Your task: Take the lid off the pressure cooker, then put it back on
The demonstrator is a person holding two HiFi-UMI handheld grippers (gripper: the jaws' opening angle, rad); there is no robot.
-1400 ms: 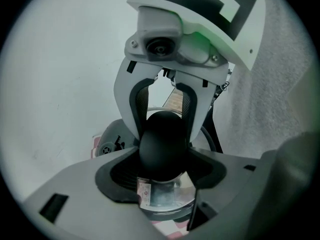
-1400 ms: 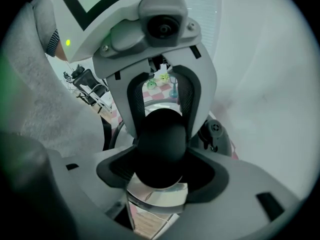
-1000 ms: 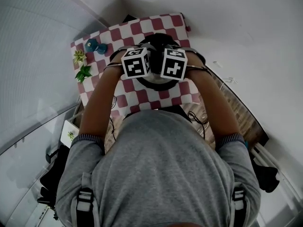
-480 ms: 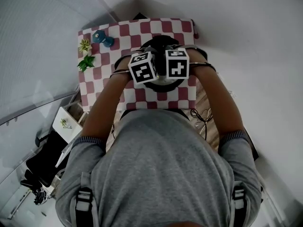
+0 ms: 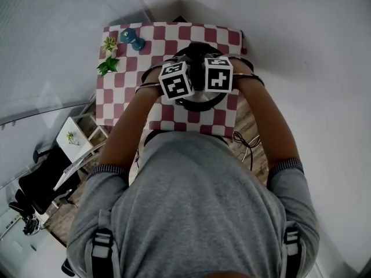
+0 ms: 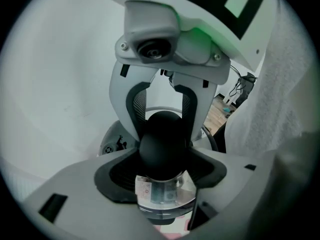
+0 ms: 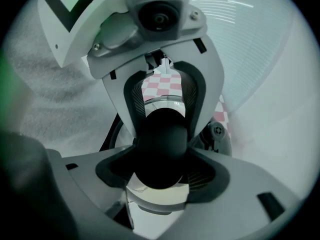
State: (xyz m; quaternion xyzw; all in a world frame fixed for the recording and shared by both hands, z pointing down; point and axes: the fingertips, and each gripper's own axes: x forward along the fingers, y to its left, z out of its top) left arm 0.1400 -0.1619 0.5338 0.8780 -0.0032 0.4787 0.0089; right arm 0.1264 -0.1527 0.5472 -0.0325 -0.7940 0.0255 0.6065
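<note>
On the checked tablecloth [image 5: 124,94], near its front middle: the pressure cooker [image 5: 197,102], mostly hidden in the head view under the two marker cubes [image 5: 175,80]. On top, its lid [image 6: 161,204] of bright steel with a paper label [image 6: 145,188], seemingly seated on the pot, though impossible to confirm from any view whether locked or free. Crowned by a black rounded handle [image 6: 161,134], smooth and glossy.

Clamped on that handle from one side, the left gripper [image 6: 164,170], pads pressed against its flanks. Clamped on the same handle from the opposite side, the right gripper [image 7: 161,170], jaws fairly wide because of the handle's bulk. Each plainly visible in the other's view, facing across the knob.

Probably heavy for its size: thick steel, stiff, no give anywhere. Probably slippery at the polished dome and the glossy plastic, so best taken exactly here, low on the handle's widest part, both grips squeezing evenly. Expect resistance from the seal on twisting, then a sudden release. Keep level on lifting to spare the rim. Not fragile, but likely to dent if dropped.

Further out, at the far left corner of the cloth, a small green plant [image 5: 108,65] and a blue object [image 5: 133,39], well apart from the cooker
</note>
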